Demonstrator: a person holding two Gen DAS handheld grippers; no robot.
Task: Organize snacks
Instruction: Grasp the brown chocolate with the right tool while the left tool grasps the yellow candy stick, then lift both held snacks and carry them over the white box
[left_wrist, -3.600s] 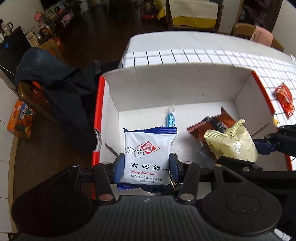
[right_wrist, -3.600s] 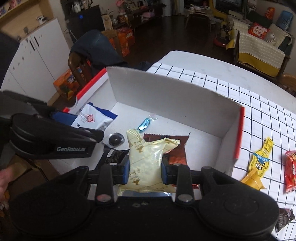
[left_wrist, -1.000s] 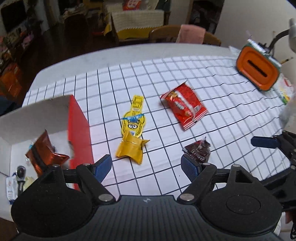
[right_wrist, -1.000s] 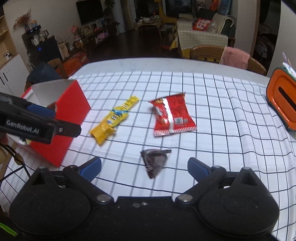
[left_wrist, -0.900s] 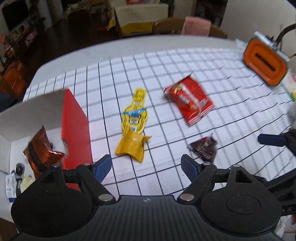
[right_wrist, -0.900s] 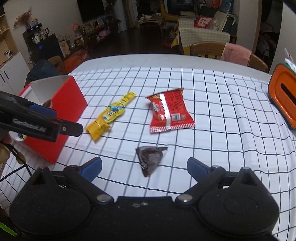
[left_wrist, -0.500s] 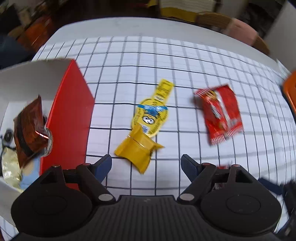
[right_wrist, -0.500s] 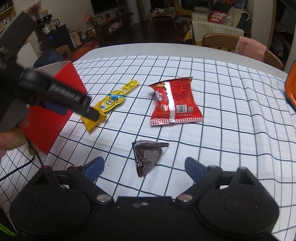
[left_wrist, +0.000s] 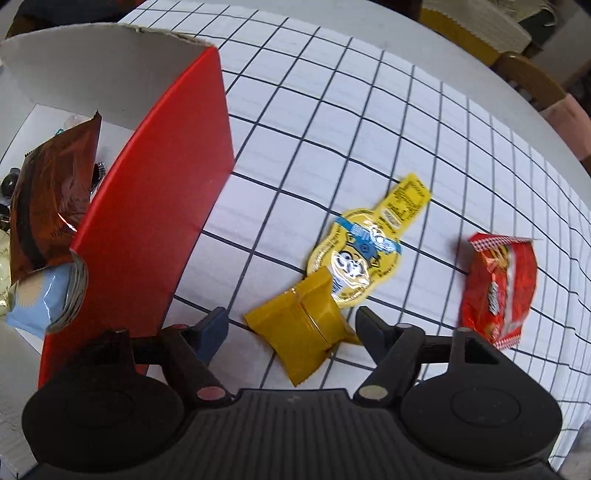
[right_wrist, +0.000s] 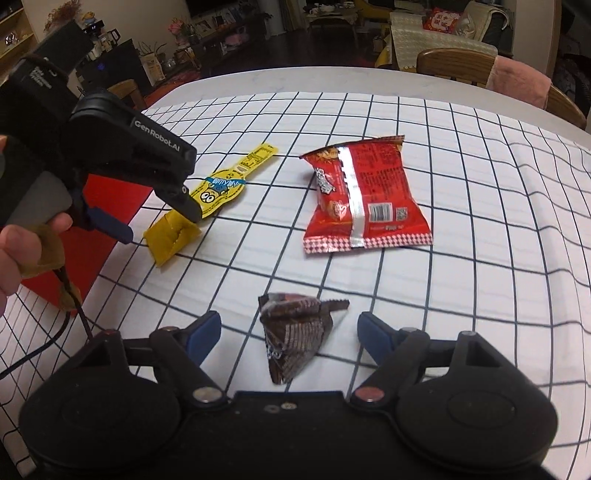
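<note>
Both hand-held grippers have left the box (left_wrist: 155, 206) and dropped to the table (right_wrist: 480, 184), jaws wide: left (left_wrist: 291, 326) straddling the yellow pouch (left_wrist: 306, 332), right (right_wrist: 288, 328) around the brown wrapper (right_wrist: 291, 332). Lower fully, centre each snack, then squeeze gently.

Box (left_wrist: 155, 206) at counter (right_wrist: 480, 177) left edge, brown packet (left_wrist: 48, 199) inside; minion pouch (left_wrist: 354, 258) right of box, chip bag (right_wrist: 362, 199) further right, chocolate wrapper (right_wrist: 295, 332) nearest.

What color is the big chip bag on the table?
The chip bag is red with a silver stripe down it, clearest in the right wrist view.
</note>
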